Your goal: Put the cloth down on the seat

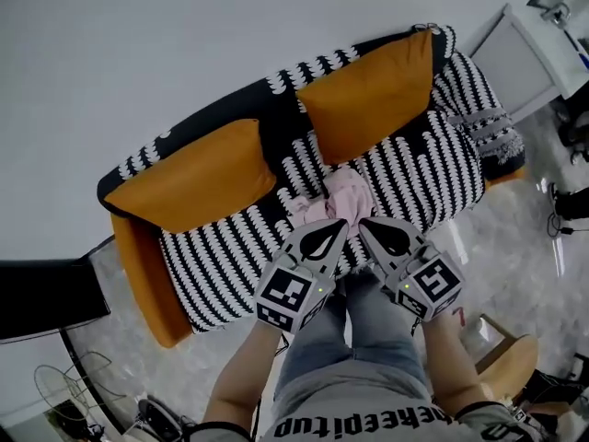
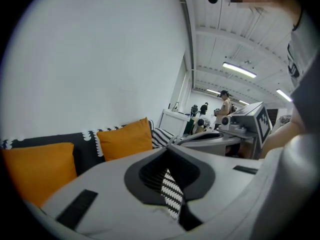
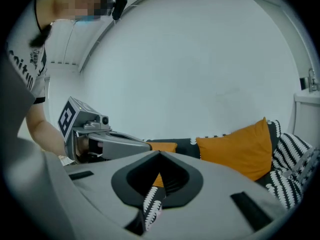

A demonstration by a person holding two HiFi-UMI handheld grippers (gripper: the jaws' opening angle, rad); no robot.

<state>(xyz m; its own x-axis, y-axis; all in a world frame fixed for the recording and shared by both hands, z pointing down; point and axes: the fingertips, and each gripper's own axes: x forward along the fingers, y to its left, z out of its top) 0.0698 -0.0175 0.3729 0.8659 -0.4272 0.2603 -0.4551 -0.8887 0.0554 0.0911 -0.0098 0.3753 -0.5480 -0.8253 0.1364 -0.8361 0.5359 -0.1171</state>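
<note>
- Roughly midway along the seat of a black-and-white patterned fabric sofa (image 1: 433, 168) lies a crumpled pale pink cloth (image 1: 342, 194), resting on the seat just in front of the backrest.
- Two plump orange cushions lean against the backrest: the left cushion (image 1: 198, 175) sits well to the cloth's left, and the right cushion (image 1: 368, 95) is just behind it.
- The left gripper (image 1: 336, 228), grey with a marker cube at its rear, points at the cloth's near edge. Its jaws are pressed together, and in its own view (image 2: 167, 151) only the seat's pattern shows through the opening behind the tips.
- The right gripper (image 1: 368, 226) sits just beside the left one, tips angled towards each other. Its jaws are likewise closed (image 3: 159, 156), again with only patterned fabric showing through the opening.
- From the head view both tips overlap the cloth's near edge. I cannot tell whether they touch it.
- The person's legs in grey-blue jeans (image 1: 368, 325) stand close against the front of the seat.
- A white cabinet (image 1: 525, 63) stands past the sofa's right end, and a light wooden stool (image 1: 511, 362) is on the glossy floor at lower right.
</note>
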